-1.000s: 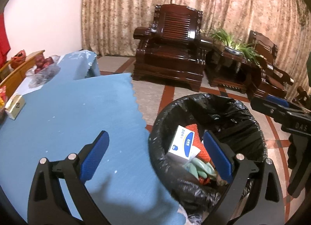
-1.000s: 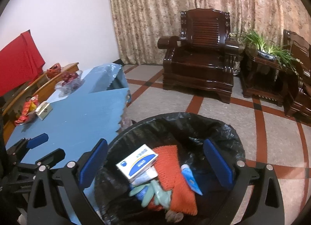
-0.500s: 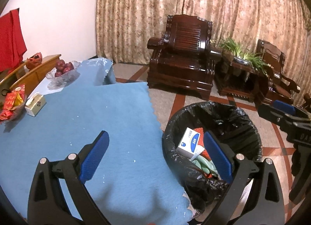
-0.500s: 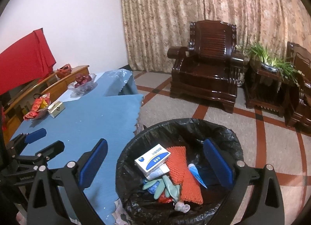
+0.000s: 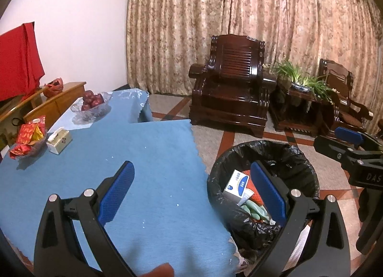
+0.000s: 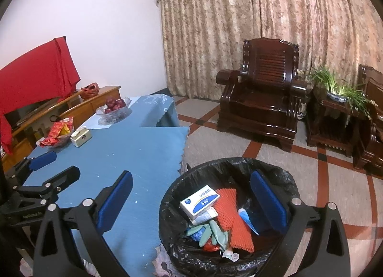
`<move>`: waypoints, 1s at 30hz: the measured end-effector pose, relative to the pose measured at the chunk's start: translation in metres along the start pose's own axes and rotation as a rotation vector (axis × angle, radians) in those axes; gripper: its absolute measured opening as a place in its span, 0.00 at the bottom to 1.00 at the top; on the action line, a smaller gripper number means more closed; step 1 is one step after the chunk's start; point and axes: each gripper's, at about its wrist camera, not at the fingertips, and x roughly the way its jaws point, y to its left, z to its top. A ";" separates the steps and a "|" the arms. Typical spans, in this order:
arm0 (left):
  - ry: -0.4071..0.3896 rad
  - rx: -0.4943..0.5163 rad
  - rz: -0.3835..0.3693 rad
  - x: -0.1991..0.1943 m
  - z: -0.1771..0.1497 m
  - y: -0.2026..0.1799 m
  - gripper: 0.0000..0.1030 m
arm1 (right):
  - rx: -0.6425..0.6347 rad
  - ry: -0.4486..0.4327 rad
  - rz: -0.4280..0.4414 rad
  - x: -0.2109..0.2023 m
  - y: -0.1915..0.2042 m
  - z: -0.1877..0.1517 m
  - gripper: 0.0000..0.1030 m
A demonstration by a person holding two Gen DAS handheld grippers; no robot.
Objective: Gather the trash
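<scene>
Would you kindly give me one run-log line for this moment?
left tool: open, empty | right tool: open, empty | bin: box, orange mesh, gloves inside

One trash bin (image 6: 275,171) stands beside the table (image 6: 134,147), holding one white-and-blue box (image 6: 199,199), one orange mesh sheet (image 6: 235,219) and one blue tube (image 6: 247,220). On the table: one fruit bowl (image 6: 115,107), one snack dish (image 6: 57,133), one tissue box (image 6: 81,137). Beyond the bin: two armchairs (image 6: 263,100), one potted plant (image 6: 340,88).

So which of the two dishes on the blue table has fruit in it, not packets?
The clear glass bowl at the table's far end, holding dark red fruit. The nearer dish, beside the tissue box, holds red and yellow snack packets instead.
</scene>
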 end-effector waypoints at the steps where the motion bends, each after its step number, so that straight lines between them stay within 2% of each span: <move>1: -0.004 -0.001 0.004 -0.003 0.000 0.000 0.92 | -0.002 -0.003 0.001 -0.002 0.002 0.000 0.94; 13: -0.030 -0.009 0.019 -0.021 0.002 0.001 0.92 | -0.031 -0.019 0.011 -0.011 0.013 0.002 0.94; 30: -0.030 -0.011 0.020 -0.022 0.000 0.009 0.92 | -0.033 -0.015 0.011 -0.010 0.017 0.000 0.94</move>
